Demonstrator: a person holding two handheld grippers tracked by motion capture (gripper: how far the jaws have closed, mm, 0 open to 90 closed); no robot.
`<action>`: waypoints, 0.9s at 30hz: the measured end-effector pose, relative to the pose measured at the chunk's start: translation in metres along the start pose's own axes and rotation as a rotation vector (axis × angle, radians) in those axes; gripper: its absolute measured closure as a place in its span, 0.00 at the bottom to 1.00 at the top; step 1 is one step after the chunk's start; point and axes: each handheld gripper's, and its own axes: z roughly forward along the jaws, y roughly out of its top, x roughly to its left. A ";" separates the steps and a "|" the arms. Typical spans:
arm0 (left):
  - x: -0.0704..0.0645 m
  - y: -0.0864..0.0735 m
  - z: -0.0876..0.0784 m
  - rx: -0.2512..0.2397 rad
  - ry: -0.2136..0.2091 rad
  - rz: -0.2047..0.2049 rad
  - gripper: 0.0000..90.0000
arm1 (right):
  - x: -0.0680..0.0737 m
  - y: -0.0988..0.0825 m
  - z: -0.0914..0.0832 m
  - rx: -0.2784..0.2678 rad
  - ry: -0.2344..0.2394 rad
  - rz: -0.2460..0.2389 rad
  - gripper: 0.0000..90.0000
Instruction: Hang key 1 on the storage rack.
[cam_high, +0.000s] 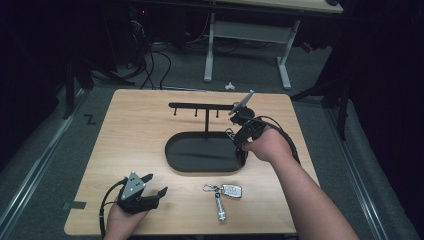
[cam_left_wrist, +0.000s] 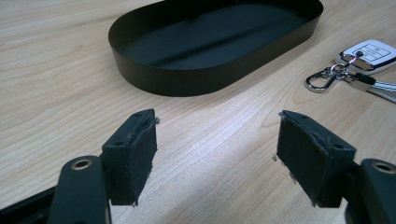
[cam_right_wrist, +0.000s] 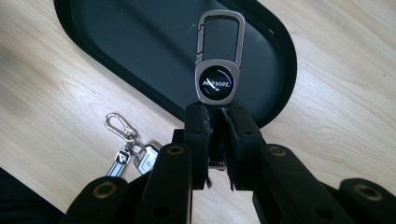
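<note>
Over the black oval tray (cam_right_wrist: 275, 60), the right tool (cam_right_wrist: 219, 116) is clamped on a metal keychain (cam_right_wrist: 218, 56) with a carabiner clip. Near the bench (cam_high: 140, 135) front edge, the left tool (cam_left_wrist: 217, 154) rests with jaws apart, holding nothing. 1 key bunch (cam_high: 225, 192) lies between tray and edge.

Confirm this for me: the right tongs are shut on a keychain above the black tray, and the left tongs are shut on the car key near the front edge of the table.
Wrong about the left tongs. The left gripper view shows their jaws wide apart over bare wood, with the car key lying untouched off to the side. The rest stands: the right tongs are shut on the keychain above the black tray.
</note>
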 end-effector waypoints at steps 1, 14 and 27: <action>0.000 0.000 0.000 0.000 0.000 0.000 0.32 | 0.000 0.000 0.000 0.000 0.000 0.000 0.90; 0.001 0.000 -0.001 -0.006 -0.009 -0.005 0.32 | 0.010 0.025 -0.019 -0.059 -0.004 -0.009 0.89; 0.002 -0.001 -0.001 -0.007 -0.015 -0.007 0.32 | 0.014 0.040 -0.016 -0.081 -0.014 -0.004 0.90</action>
